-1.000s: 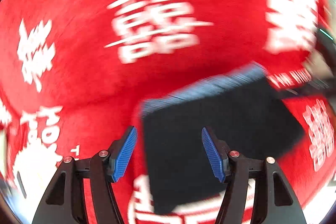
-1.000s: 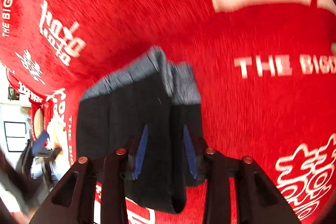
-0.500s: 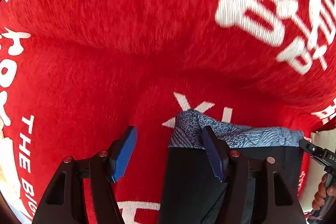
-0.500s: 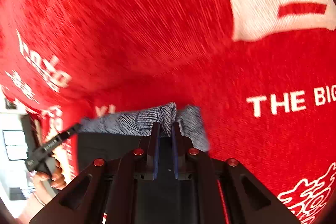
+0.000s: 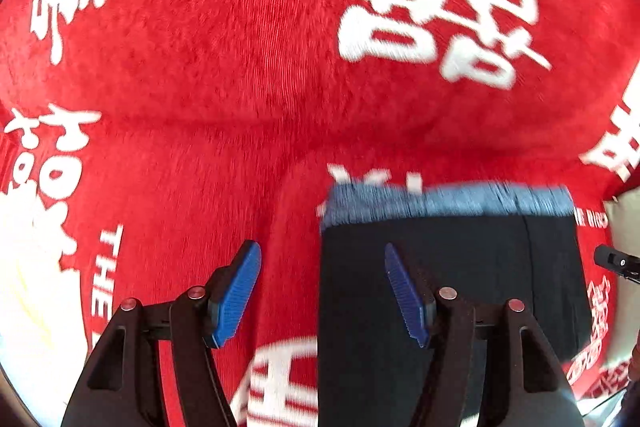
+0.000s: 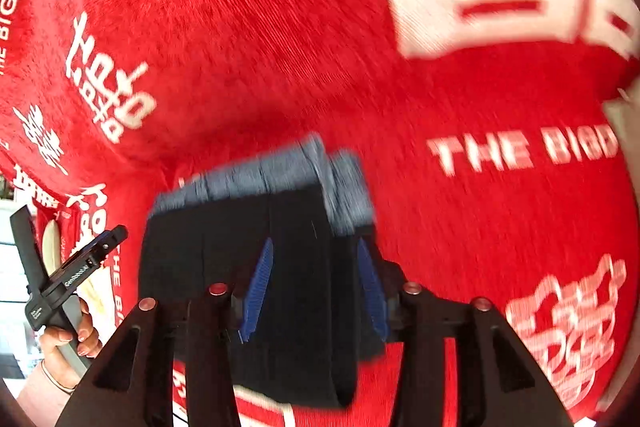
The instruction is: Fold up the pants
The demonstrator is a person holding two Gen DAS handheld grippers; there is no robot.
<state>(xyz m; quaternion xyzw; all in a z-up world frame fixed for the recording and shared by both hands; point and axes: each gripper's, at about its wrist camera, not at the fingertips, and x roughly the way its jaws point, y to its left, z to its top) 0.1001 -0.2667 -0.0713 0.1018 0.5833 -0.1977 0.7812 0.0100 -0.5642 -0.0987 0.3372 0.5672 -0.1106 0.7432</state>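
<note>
Red cloth (image 5: 224,99) over whole surface, plush, ribbed weave, printed with large white Chinese characters and "THE BIGDA…" lettering; same cloth (image 6: 248,39) fills right wrist view. Soft ridge or wrinkle across middle, cloth bulging just past pants. What lies under the cloth (table or bed) cannot tell.

Pants (image 5: 472,267) folded, black with blue-grey patterned waistband at far edge, lying on cloth right of centre in left wrist view; motion blur on band. In right wrist view pants (image 6: 224,251) stacked in layers, folded edge rounded at bottom.

Left gripper (image 5: 322,293) jaws spread wide, grasping nothing; left blue pad over bare red cloth, right pad over left edge of pants (contact unclear). Seen also at left of right wrist view, held in hand (image 6: 72,341).

Right gripper (image 6: 314,291) jaws parted, straddling right-hand folded layers; blue pads on either side of fabric, gaps visible, not clenched.

Room: sliver at left edge of right wrist view, white and bright, blurred.
</note>
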